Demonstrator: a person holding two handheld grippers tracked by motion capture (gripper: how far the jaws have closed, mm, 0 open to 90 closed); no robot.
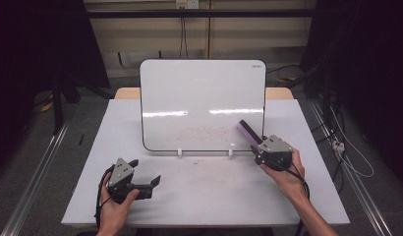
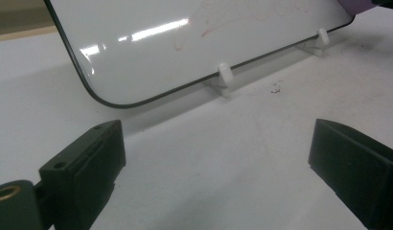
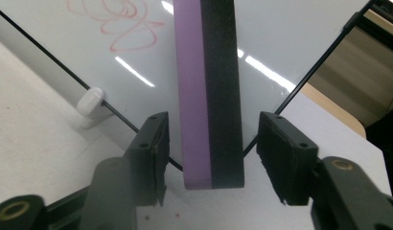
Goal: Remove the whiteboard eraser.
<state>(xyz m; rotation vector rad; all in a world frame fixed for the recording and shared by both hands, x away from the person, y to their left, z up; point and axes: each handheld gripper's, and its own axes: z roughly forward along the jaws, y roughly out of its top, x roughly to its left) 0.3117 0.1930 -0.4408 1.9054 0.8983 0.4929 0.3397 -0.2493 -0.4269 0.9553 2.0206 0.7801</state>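
Note:
A white whiteboard (image 1: 202,98) stands tilted back on two white clips at the table's middle, with faint red scribbles (image 1: 204,132) low on its face. A purple and black eraser (image 1: 248,132) lies against its lower right corner. My right gripper (image 1: 256,142) is open around the eraser; in the right gripper view the eraser (image 3: 209,96) stands between the two jaws of the right gripper (image 3: 211,158) with a small gap on each side, and red scribbles (image 3: 118,19) lie up to the left. My left gripper (image 1: 146,171) is open near the front left, holding nothing.
The white table (image 1: 204,196) carries faint red smears and small dark crumbs in front of the board. The left gripper (image 2: 216,153) faces the board's lower left corner (image 2: 103,96) and a clip (image 2: 225,76). Cables hang off the table's right side (image 1: 347,152).

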